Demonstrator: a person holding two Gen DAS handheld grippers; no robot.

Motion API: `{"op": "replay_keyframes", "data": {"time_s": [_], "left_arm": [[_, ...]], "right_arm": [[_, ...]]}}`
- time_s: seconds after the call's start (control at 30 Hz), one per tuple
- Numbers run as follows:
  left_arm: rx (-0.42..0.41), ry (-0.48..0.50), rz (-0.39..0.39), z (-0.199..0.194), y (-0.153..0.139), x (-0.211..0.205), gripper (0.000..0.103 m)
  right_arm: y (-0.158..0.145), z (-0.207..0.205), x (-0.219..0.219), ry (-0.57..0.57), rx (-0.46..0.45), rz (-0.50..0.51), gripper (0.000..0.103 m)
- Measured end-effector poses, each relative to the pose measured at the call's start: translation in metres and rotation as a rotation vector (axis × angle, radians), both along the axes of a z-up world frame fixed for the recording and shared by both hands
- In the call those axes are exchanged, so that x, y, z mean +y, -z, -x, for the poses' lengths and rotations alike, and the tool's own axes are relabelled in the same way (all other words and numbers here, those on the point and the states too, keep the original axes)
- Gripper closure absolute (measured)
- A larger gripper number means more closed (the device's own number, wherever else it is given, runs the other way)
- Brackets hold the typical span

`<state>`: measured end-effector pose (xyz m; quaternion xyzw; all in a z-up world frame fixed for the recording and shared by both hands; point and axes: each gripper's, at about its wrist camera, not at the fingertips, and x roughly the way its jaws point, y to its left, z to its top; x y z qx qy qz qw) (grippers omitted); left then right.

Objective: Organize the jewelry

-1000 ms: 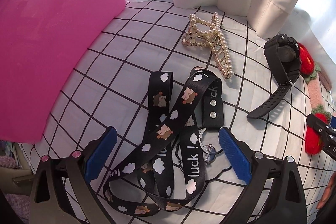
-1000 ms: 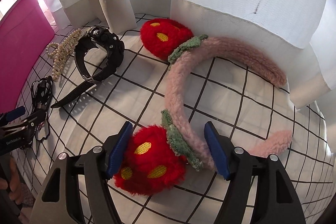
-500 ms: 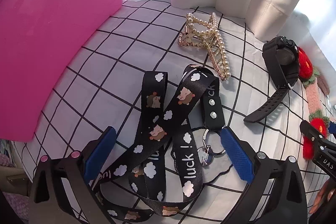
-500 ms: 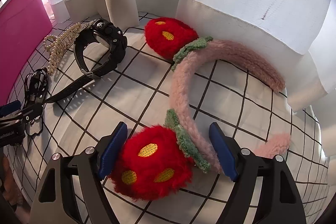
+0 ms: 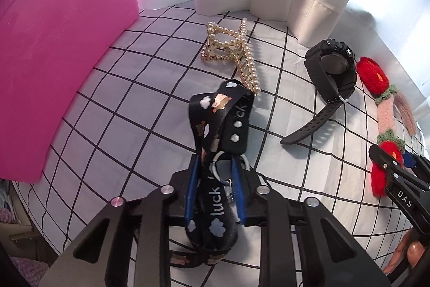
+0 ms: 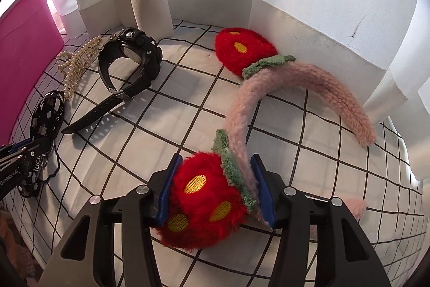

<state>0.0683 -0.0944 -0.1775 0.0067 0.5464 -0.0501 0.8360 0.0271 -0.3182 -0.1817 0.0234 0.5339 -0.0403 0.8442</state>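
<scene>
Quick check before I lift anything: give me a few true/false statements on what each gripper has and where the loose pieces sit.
1. The left gripper is shut on the lanyard. True.
2. The right gripper is open over bare cloth. False: it is shut on the headband, at a red flower.
3. The watch lies inside the pink bin. False: it lies on the checked cloth.
4. The pearl hair claw lies ungripped. True.

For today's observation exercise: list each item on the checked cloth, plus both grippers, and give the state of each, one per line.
left gripper: shut on lanyard
lanyard: bunched, pinched between blue pads
right gripper: shut on headband
headband: gripped at its near red flower
black watch: strap unbuckled, lying free
pearl hair claw: on the cloth, ungripped
pink bin: upright, inside hidden
</scene>
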Motion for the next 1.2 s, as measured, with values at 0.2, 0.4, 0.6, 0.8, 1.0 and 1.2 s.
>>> {"op": "replay_keyframes", "data": {"time_s": [0.2, 0.4, 0.6, 0.8, 1.0, 1.2], "left_arm": [[-0.002, 0.018, 0.000, 0.003, -0.003, 0.002, 0.097], [-0.017, 0.014, 0.015, 0.009, -0.015, 0.012, 0.102], [-0.054, 0.012, 0.033, 0.011, -0.036, 0.025, 0.102], [-0.059, 0.012, 0.038, 0.011, -0.042, 0.031, 0.102], [-0.036, 0.024, 0.038, 0.008, -0.031, 0.030, 0.102], [-0.001, 0.026, 0.041, 0.002, -0.016, 0.027, 0.101]], "right_arm": [[-0.007, 0.013, 0.006, 0.009, -0.030, -0.018, 0.062], [-0.020, 0.025, 0.013, 0.007, -0.060, -0.053, 0.069], [-0.037, 0.036, 0.025, -0.006, -0.094, -0.064, 0.102], [-0.036, 0.037, 0.033, -0.020, -0.084, -0.044, 0.102], [-0.036, 0.030, 0.028, -0.019, -0.056, -0.048, 0.102], [-0.034, 0.020, 0.020, 0.004, -0.026, -0.008, 0.052]]}}
